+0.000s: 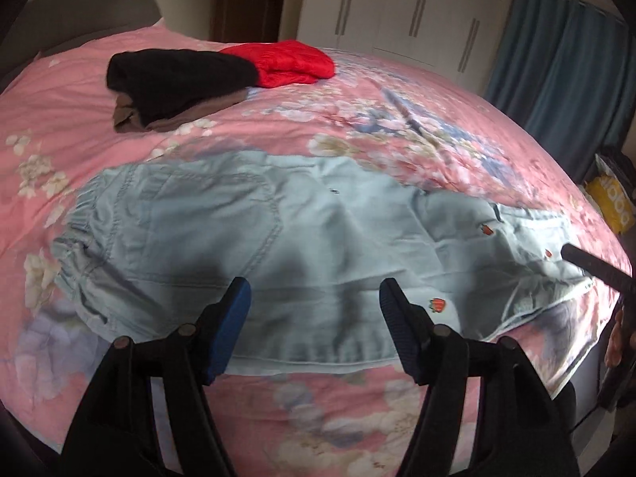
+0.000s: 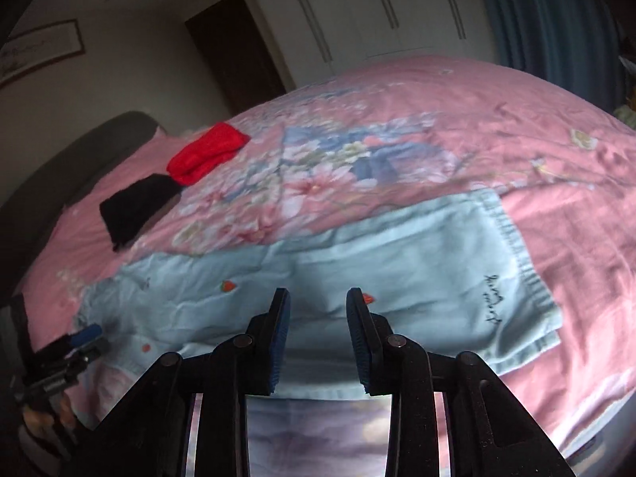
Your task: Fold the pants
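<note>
Pants (image 1: 278, 238) lie flat across the bed (image 1: 99, 79), folded lengthwise so both legs stack; waistband toward the headboard side, cuffs (image 2: 516, 270) at the other end.

Left gripper (image 1: 314, 306) hovers over the seat area near the front edge, fingers (image 1: 234, 310) spread wide, nothing between them. Right gripper (image 2: 318, 318) hovers over the leg section, fingers (image 2: 278, 330) parted narrowly, also empty and clear of the cloth.

Judgement: lengthwise fold looks done, the next step is likely the crosswise fold.
- Take 2 grips on 1 end, both corners, through all layers, or the lower leg stays behind.
- Left fingers are wide enough. Right ones look too narrow for stacked denim, so open them further before descending.
- Lift both corners evenly and carry them over level, keeping the edge taut so no diagonal crease forms.
- Land edge on edge, then release.

Risk: wrinkles at mid-leg could lock in, so smooth them first. The black and red clothes (image 1: 190, 75) sit well apart, no interference.
</note>
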Available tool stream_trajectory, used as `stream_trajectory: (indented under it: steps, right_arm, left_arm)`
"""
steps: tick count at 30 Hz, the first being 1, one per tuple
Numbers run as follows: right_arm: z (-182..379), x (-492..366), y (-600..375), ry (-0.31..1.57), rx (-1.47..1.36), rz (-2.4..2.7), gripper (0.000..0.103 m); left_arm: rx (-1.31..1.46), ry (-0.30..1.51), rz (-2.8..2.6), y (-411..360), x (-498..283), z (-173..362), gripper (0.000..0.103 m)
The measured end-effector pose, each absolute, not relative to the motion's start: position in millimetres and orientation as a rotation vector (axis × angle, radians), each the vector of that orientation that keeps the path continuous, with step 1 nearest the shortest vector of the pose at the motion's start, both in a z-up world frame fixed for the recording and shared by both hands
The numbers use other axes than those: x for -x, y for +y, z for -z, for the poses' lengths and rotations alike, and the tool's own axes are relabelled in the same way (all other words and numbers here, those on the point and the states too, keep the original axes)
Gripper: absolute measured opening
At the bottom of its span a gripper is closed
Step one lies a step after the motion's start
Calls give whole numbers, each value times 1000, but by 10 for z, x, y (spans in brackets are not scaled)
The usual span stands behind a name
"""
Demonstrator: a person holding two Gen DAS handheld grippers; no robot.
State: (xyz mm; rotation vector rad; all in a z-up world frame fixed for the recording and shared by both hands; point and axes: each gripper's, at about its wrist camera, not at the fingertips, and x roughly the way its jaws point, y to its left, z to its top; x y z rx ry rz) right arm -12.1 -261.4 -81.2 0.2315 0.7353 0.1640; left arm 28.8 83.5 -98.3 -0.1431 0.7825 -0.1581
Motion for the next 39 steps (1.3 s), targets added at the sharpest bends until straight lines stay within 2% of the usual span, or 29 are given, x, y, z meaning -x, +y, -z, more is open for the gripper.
stream_trajectory:
  steps: [4, 9, 12, 17, 22, 24, 26, 27, 28, 35, 39]
  right_arm:
    - [966, -13, -1982, 800, -119, -334, 28]
    - [1431, 13, -1549, 945, 103, -356, 28]
    - [1362, 76, -1622, 929, 101, -352, 28]
    - [1239, 61, -1657, 938, 42, -351, 28]
    - [1213, 73, -1536, 929, 62, -355, 28]
    - [1207, 62, -1504, 927, 72, -352, 28]
    - [1198, 43, -1479, 926, 75, -354, 28]
    - [1193, 31, -1471, 923, 77, -359, 28]
    - [1186, 22, -1458, 921, 79, -364, 28]
    - [1073, -115, -1451, 893, 49, -372, 28]
    - [1196, -125, -1380, 948, 55, -413, 28]
  left_arm:
    - [457, 735, 69, 1653, -56, 959, 68]
    - [708, 692, -55, 2487, 251, 1088, 67]
    - [832, 677, -35, 2736, 259, 1159, 67]
    - [872, 696, 11, 2715, -77, 1157, 65]
    - [897, 743, 35, 2588, -304, 1262, 47]
    - [895, 770, 21, 2557, -358, 1313, 47]
    - [896, 787, 6, 2558, -427, 1375, 36]
    - [893, 788, -16, 2567, -443, 1396, 17]
    - [899, 781, -28, 2582, -450, 1408, 13]
    - [885, 621, -50, 2707, -141, 1153, 10]
    - [718, 766, -123, 2625, -314, 1317, 16]
